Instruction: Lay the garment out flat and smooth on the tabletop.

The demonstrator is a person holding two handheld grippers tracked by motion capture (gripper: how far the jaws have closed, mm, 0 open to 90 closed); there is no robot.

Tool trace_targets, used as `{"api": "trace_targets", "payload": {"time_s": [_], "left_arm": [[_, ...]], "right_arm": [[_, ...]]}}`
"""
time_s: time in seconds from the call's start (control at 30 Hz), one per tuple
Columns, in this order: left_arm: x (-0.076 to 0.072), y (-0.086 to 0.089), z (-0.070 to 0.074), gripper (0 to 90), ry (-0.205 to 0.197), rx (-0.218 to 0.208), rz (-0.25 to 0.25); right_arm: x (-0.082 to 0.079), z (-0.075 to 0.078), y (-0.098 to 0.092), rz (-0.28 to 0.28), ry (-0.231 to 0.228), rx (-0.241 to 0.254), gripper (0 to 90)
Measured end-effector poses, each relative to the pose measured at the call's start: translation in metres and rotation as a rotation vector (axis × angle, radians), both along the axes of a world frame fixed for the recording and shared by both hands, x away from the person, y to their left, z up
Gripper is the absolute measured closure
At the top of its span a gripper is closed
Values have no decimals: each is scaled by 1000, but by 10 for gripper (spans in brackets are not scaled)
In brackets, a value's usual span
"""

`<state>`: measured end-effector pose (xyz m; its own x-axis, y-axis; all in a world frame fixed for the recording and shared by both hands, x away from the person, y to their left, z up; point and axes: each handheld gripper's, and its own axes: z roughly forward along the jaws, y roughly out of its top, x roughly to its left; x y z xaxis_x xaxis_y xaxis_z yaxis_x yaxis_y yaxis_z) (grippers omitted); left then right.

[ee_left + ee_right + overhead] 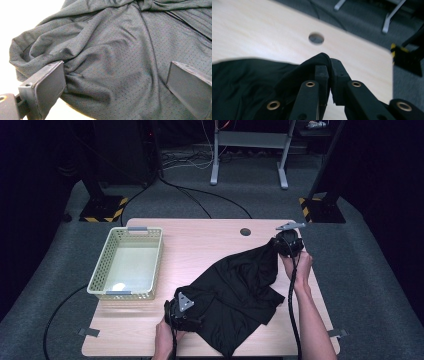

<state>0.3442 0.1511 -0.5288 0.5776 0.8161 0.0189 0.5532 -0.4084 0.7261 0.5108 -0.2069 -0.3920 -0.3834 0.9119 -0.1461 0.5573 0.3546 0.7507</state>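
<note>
Near edge of table, left of middle: left gripper set down on near-left bunch of black garment; jaws spread wide in left gripper view, mesh cloth heaped between them, left jaw touching a fold, right jaw apart from it; not pinching. Garment sprawled over right half of table, from near edge up toward far-right corner, creased and partly doubled over. Strips of grey tape at both near corners. Left side of table: cream slotted basket with grey handles, just beside garment's near-left bunch, not touching. Far-right corner: right gripper lifting a drawn-out corner of garment; right gripper view shows jaws pressed nearly together on a black fold, pinching it. Round cable hole at far edge, close left of that gripper; seen again beyond jaw tips. Past table: grey carpet, cables, metal stand legs, striped floor plates.
</note>
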Motion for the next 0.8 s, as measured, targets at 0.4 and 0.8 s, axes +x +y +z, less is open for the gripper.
{"api": "trace_targets", "payload": {"time_s": [0.4, 0.8], "left_arm": [[2, -6, 19, 1, -35, -25, 26], [24, -51, 7, 4, 38, 67, -73]], "right_arm": [[-29, -50, -16, 36, 194, 202, 357], [-36, -106, 27, 56, 275, 156, 550]]}}
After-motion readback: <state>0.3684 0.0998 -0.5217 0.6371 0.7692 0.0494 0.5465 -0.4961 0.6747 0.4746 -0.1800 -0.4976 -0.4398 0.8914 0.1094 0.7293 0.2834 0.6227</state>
